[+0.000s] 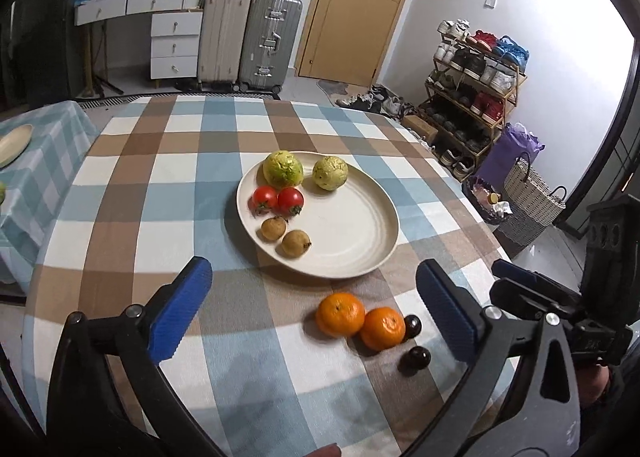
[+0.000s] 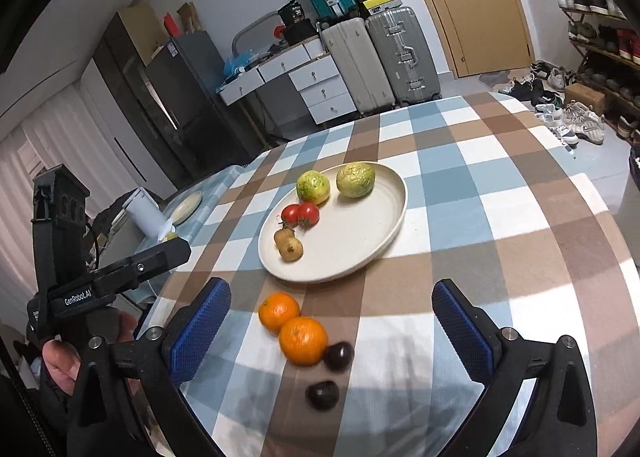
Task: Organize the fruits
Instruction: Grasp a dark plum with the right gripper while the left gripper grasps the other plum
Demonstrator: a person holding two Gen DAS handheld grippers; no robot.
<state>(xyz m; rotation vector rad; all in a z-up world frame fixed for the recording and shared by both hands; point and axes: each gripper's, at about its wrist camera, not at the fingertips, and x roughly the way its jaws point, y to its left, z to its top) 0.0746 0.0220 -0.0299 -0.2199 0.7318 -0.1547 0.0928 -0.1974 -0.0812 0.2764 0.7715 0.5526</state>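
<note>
Two dark plums [image 2: 322, 395] are lying nearest, on the bench [image 2: 500, 225] beside two oranges [image 2: 303, 341]. Both the left tool [image 1: 314, 309] and right tool [image 2: 331, 331] are being held wide open, gripping nothing. Guavas, tomatoes and brown fruits are sitting paired on the plate [image 1: 360, 241]. Judged step: oranges and plums are being approached; one orange needs straddling, then closing.
</note>
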